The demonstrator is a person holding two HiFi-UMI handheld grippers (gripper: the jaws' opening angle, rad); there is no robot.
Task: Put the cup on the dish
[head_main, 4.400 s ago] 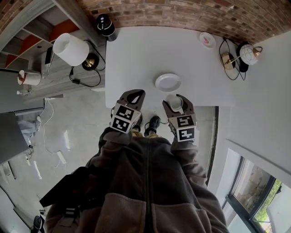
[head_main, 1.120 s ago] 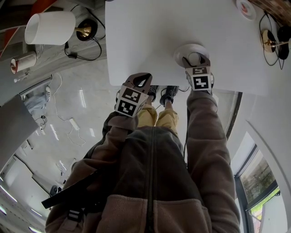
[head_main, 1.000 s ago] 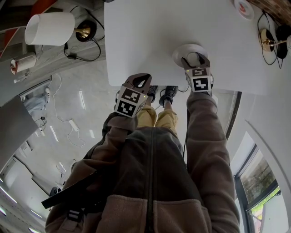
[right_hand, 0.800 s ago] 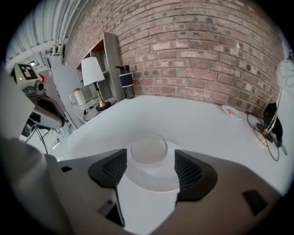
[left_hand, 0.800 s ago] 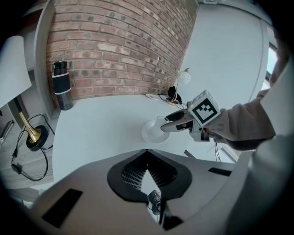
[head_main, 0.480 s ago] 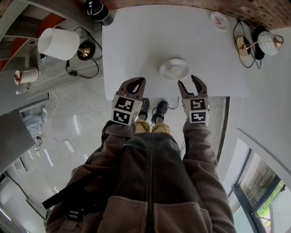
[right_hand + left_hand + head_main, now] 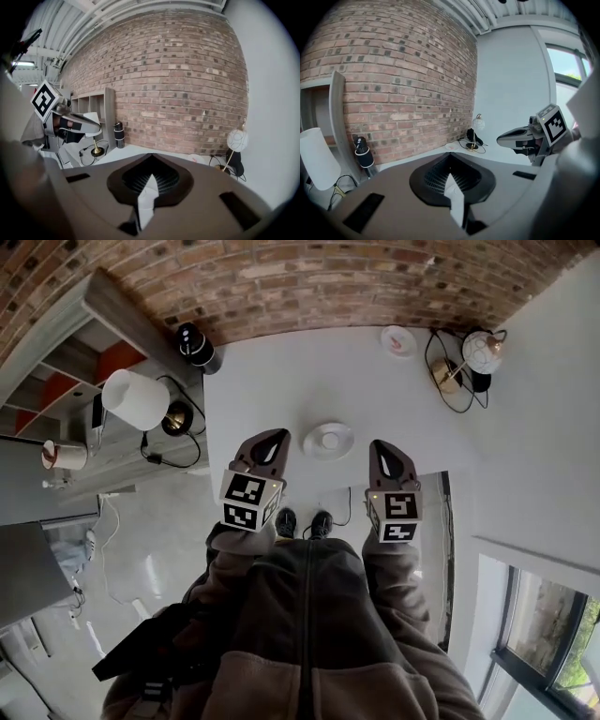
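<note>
The white cup (image 7: 331, 439) stands in the middle of the white dish (image 7: 309, 443) near the front edge of the white table (image 7: 281, 381). Both grippers hang in front of the table, apart from the dish. My left gripper (image 7: 271, 439) is at the dish's left, shut and empty; its closed jaws show in the left gripper view (image 7: 451, 157). My right gripper (image 7: 385, 448) is at the dish's right, also shut with nothing in it, and its own view shows the jaws meeting (image 7: 151, 157). Neither gripper view shows the cup or the dish.
A lamp with a white shade (image 7: 137, 397) and a black cylinder (image 7: 195, 346) stand at the table's left, by a shelf. A small saucer (image 7: 399, 339) and a globe lamp (image 7: 482, 351) sit at the far right. A brick wall (image 7: 281, 282) runs behind.
My right gripper was open around the cup on the dish. It has drawn back toward the person and shut empty. The cup stays on the dish; the left gripper barely moved.
</note>
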